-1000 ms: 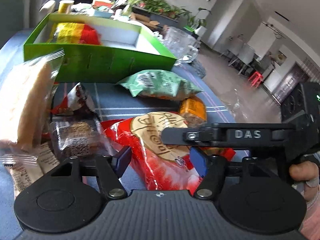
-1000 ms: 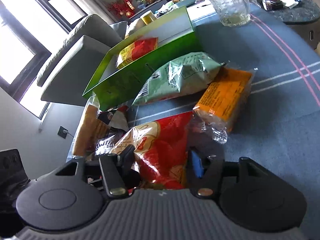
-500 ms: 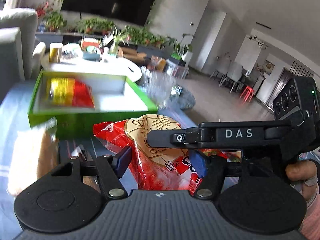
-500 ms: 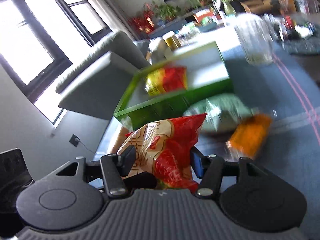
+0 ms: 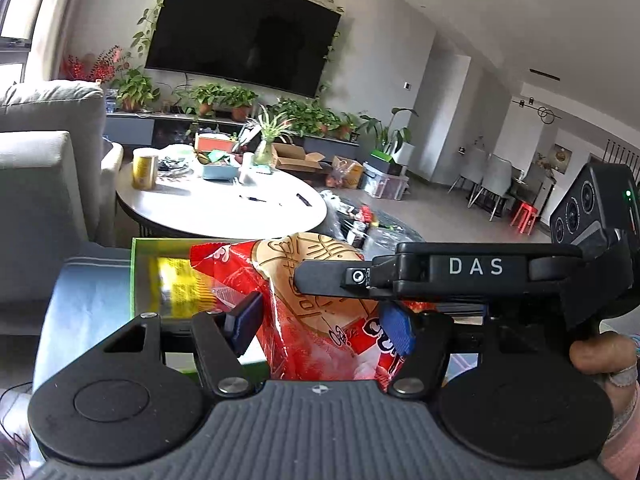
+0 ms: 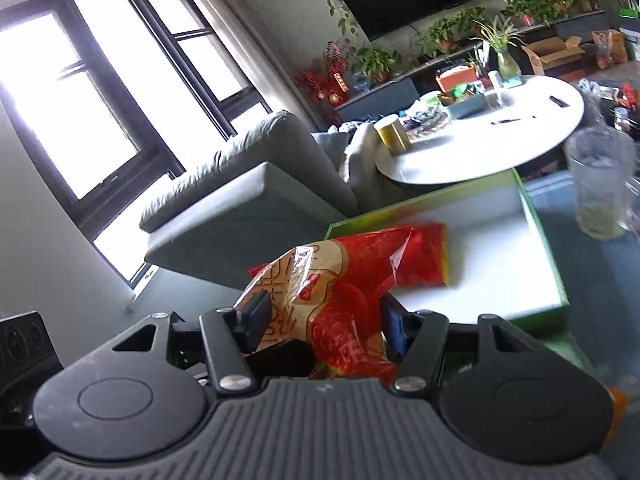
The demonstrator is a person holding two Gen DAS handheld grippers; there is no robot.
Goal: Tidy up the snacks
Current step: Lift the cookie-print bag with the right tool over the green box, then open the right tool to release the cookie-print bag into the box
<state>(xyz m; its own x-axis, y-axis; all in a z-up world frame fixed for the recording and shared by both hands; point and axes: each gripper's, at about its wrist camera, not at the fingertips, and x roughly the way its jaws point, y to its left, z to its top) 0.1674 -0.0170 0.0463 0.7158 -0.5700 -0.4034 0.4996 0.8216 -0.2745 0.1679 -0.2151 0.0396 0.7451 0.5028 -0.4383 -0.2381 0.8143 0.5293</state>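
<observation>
Lifted off the worktop since a second ago, the red snack bag (image 6: pixel 344 300) now hangs above the near wall of the green box (image 6: pixel 544 236). Right gripper (image 6: pixel 324 320) fingers pinch its lower part; the left gripper (image 5: pixel 324 324) fingers sit close on either side, though contact is unclear. Light, crinkly and slippery, the bag likely holds breakable crackers, so a gentle hold on the sealed edge suits. Beyond the yellow-red packet (image 6: pixel 428 260), the box floor lies bare, well short of the glass jug (image 6: pixel 600 188).

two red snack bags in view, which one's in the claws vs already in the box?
Held: the red bag with the round cracker print, between the right claw pads. The yellow-and-red bag lies flat inside the green box.
</observation>
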